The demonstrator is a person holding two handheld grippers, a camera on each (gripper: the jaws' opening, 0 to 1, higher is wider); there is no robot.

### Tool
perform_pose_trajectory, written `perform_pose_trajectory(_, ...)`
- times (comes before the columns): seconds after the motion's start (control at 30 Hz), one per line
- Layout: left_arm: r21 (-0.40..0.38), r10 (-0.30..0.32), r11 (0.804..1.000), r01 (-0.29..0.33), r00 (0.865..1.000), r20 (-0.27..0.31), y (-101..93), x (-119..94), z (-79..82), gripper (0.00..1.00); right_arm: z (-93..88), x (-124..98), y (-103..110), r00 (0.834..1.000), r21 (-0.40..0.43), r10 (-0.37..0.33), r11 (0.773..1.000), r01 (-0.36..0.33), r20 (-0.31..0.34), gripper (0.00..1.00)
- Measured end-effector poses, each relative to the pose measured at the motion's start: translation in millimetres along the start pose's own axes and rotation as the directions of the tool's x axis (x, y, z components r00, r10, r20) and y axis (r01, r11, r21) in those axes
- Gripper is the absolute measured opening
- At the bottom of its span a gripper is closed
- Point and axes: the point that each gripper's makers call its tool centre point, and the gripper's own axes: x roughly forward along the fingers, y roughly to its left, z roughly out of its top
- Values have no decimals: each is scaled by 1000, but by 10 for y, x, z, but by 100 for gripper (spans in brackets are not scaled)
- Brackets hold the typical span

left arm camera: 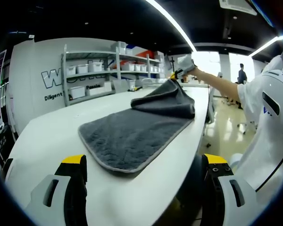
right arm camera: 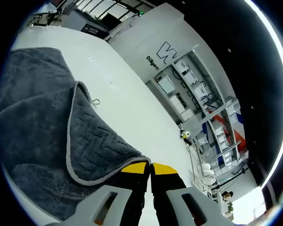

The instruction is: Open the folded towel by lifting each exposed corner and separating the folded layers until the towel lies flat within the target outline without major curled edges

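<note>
A dark grey towel (left arm camera: 132, 134) with a light grey hem lies on the white table (left arm camera: 47, 141), its near part flat. My right gripper (left arm camera: 176, 74), held by a gloved hand, lifts the towel's far corner, so a folded layer rises off the table. In the right gripper view the towel (right arm camera: 37, 117) spreads out below, its patterned upper layer peeled up towards my right gripper (right arm camera: 149, 168), which is shut on the hem at the corner. My left gripper (left arm camera: 145, 162) is open just short of the towel's near edge, with nothing between its yellow-tipped fingers (left arm camera: 74, 162).
The table's long edge (left arm camera: 198, 141) runs down the right side, with floor beyond it. Shelves (left arm camera: 92, 75) with white bins stand behind the table's far end against a lettered wall (left arm camera: 52, 80). The person's white sleeve (left arm camera: 269, 108) is at the right.
</note>
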Motion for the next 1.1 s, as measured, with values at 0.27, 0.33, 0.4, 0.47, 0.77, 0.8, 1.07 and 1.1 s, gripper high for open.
perform_pose_trajectory(0.27, -2, 4, 1000, -4, 1000, 1, 14, -8, -5, 99, -141, 138, -240, 999, -10, -24, 1000, 23, -32, 0)
perform_pose_trajectory(0.33, -2, 4, 1000, -4, 1000, 0, 14, -5, -9, 99, -168, 162, -281, 999, -15, -30, 999, 29, -40, 0)
perform_pose_trajectory(0.4, -3, 2, 1000, -2, 1000, 0, 13, -3, -12, 99, -197, 186, -321, 998, -17, -34, 999, 33, -47, 0)
perform_pose_trajectory(0.47, -4, 2, 1000, -2, 1000, 0, 16, -3, -15, 99, -224, 202, -353, 998, -17, -37, 999, 36, -54, 0)
perform_pose_trajectory(0.77, -9, 5, 1000, -5, 1000, 1, 34, -8, -30, 99, -349, 233, -490, 994, -29, -65, 998, 63, -93, 0)
perform_pose_trajectory(0.8, -11, 6, 1000, -6, 1000, 1, 36, -7, -32, 99, -358, 236, -499, 993, -29, -67, 998, 64, -95, 0)
perform_pose_trajectory(1.07, -11, 6, 1000, -6, 1000, 1, 42, -11, -39, 99, -440, 240, -582, 989, -33, -80, 997, 77, -126, 0)
perform_pose_trajectory(1.1, -11, 6, 1000, -6, 1000, 1, 44, -13, -40, 99, -446, 237, -592, 988, -35, -84, 996, 80, -130, 0)
